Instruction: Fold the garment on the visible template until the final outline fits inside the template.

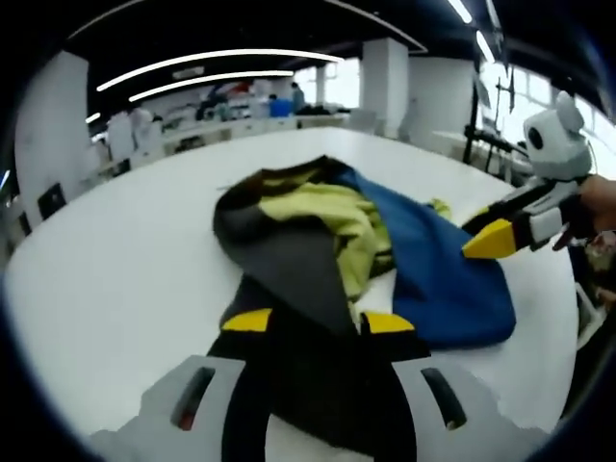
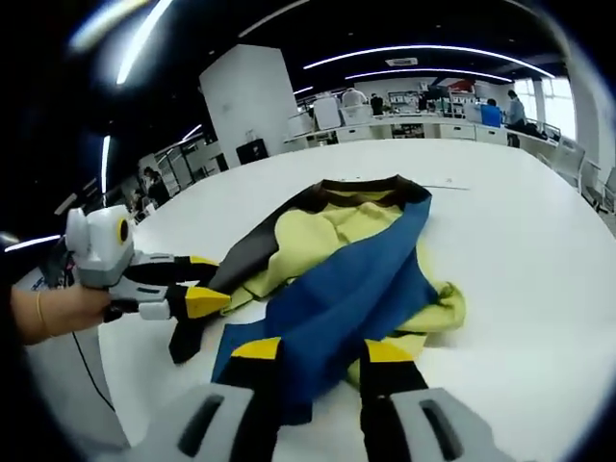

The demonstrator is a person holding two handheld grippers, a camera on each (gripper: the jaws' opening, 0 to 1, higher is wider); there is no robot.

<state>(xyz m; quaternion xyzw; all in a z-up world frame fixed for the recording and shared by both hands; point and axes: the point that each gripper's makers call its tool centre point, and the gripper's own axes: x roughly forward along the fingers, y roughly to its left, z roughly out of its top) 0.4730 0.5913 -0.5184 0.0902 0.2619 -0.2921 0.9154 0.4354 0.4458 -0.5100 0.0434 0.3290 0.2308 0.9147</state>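
Garment: crumpled blue, yellow-green and dark grey fabric jacket mid-frame on white desk. Left claw and right claw straddle edges, grip unclear. Risk: uneven pull bunches it; template outline not discernible.

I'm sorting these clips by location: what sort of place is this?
Probably a large open-plan office or lab. The garment lies on a big white table, with long ceiling light strips overhead, a white pillar, and rows of desks behind.
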